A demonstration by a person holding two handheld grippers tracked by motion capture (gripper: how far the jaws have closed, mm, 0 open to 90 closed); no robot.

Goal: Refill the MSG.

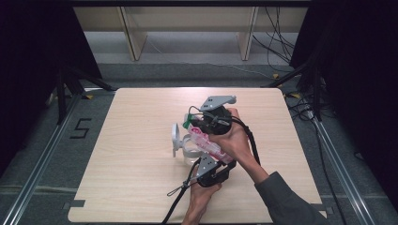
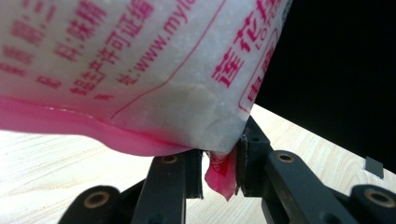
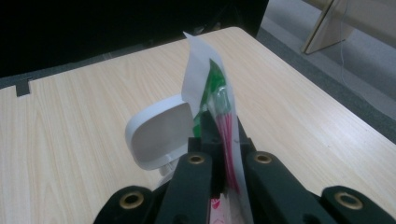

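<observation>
Work in hand: a white-and-pink seasoning packet [image 1: 210, 144] is held over a clear container [image 1: 191, 152] with a white flip lid [image 1: 176, 137], near the middle of the high view; it looks like pouring or emptying the packet into that container.
Done so far: the packet is off the table [image 1: 131, 187] and gripped at both ends, slanting from lower right to upper left in the high view; the lid stands open, seen again left of centre in the right gripper view [image 3: 159, 133].
Left to do: I judge the pouring is not finished; the left gripper view shows the packet [image 2: 140, 70] bulging with white grains across the upper part of the frame. Whether the top edge is torn open I cannot tell.
Left gripper [image 1: 211, 172]: lower centre of the high view; jaws clamped on the pink bottom corner of the packet [image 2: 219, 179], pinched between the pads.
Right gripper [image 1: 206, 123]: centre of the high view; jaws clenched tight on the packet's flat top seal, whose white, green and pink edge [image 3: 212, 93] rises above the fingertips.
Container contents: too small to tell.
</observation>
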